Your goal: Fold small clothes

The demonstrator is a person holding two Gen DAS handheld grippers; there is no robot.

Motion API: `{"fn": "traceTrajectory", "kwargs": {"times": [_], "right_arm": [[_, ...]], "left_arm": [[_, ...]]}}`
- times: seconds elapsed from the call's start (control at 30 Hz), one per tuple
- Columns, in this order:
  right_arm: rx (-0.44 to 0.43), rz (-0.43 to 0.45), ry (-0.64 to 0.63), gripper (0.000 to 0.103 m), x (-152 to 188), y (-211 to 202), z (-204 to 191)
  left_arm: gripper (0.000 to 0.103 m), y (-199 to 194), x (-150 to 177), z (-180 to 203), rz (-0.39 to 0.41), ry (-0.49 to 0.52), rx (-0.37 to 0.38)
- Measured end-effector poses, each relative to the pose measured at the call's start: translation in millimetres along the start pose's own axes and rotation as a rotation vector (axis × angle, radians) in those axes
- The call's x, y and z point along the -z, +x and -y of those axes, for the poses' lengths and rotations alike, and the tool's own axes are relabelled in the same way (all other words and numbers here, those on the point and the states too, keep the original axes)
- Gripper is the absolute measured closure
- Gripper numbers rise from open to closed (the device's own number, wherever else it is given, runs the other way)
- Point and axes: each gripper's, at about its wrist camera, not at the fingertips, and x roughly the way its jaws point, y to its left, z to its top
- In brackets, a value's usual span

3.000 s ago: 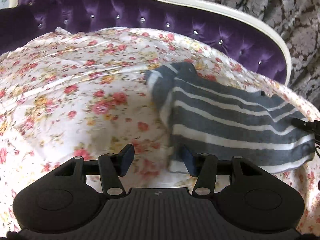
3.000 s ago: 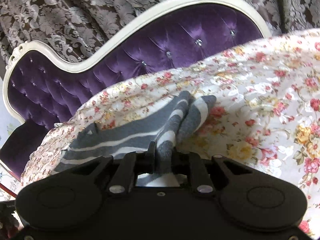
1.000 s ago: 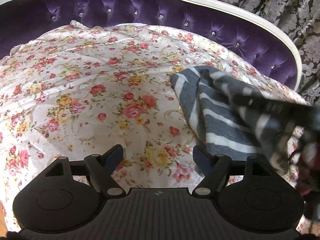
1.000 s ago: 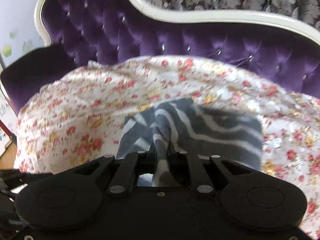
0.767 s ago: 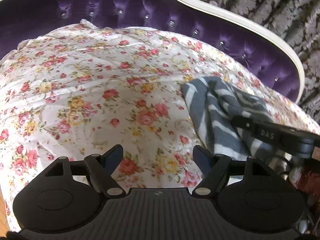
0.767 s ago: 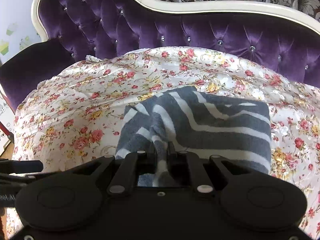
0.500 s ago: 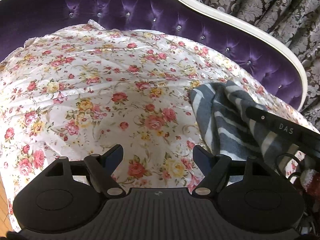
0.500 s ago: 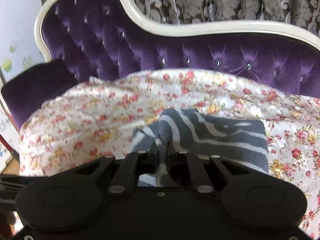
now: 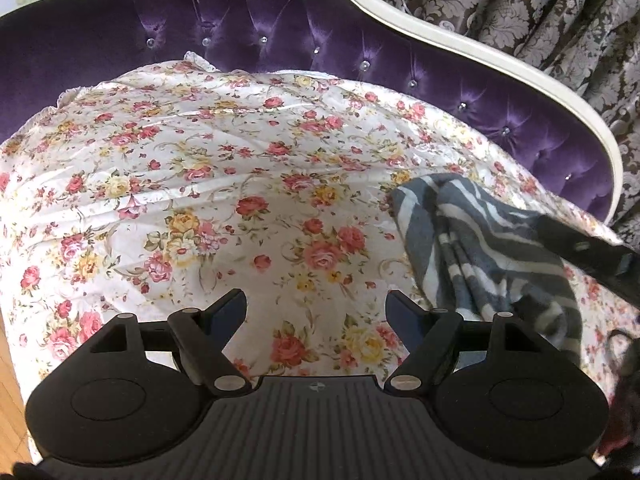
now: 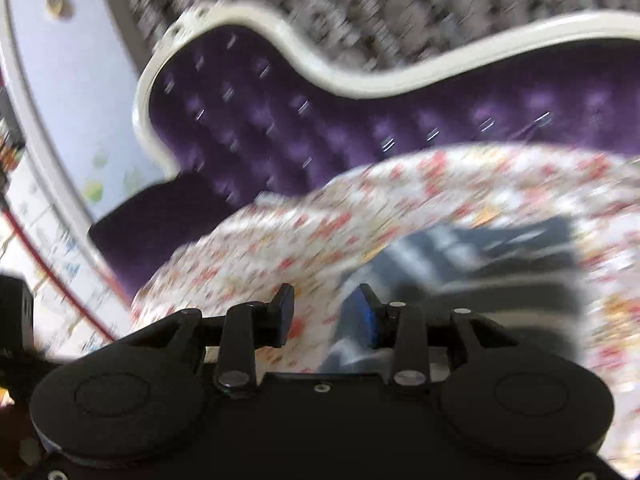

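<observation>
A grey garment with white stripes lies bunched on the floral sheet at the right of the left wrist view. My left gripper is open and empty above the sheet, left of the garment. The right wrist view is blurred by motion. There my right gripper is open with nothing between its fingers, and the striped garment lies just beyond and to the right. A black part of the right gripper crosses over the garment in the left wrist view.
The sheet covers the seat of a purple tufted sofa with a cream frame. Patterned curtains hang behind. Wooden floor shows at the lower left, past the sheet's edge.
My right gripper has opened and let go of the striped garment, and it is swinging fast. The garment now lies on the sheet. My left gripper stayed open and drew back slightly.
</observation>
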Motion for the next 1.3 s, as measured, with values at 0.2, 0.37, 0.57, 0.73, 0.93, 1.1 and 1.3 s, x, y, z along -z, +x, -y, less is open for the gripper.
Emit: {"fn": "traceTrajectory", "kwargs": {"times": [0.2, 0.37, 0.57, 0.73, 0.93, 1.1, 1.3], "right_arm": [[0.130, 0.000, -0.017, 0.056, -0.2, -28.2, 28.5], [0.140, -0.072, -0.123, 0.056, 28.3, -16.0, 15.0], [-0.037, -0.133, -0.338, 0.056, 79.6, 4.5, -34.4], [-0.062, -0.096, -0.372, 0.057, 74.0, -20.0, -32.1], [0.066, -0.045, -0.359, 0.045, 60.2, -54.0, 0.7], [0.139, -0.010, -0.274, 0.044, 55.4, -66.8, 28.6], [0.156, 0.063, -0.230, 0.039, 38.6, -88.0, 36.3]], "left_arm": [[0.028, -4.9, 3.1, 9.4, 0.037, 0.014, 0.058], [0.028, -5.1, 7.2, 18.2, 0.059, 0.042, 0.049], [0.028, -8.0, 13.4, 28.5, 0.081, 0.104, 0.087], [0.028, -13.3, 16.3, 39.1, 0.085, 0.142, 0.206], [0.028, -8.6, 26.7, 83.8, 0.070, 0.256, 0.269], [0.033, 4.5, 32.1, 116.4, 0.036, 0.334, 0.262], [0.040, 30.6, 26.6, 117.7, -0.051, 0.232, 0.310]]}}
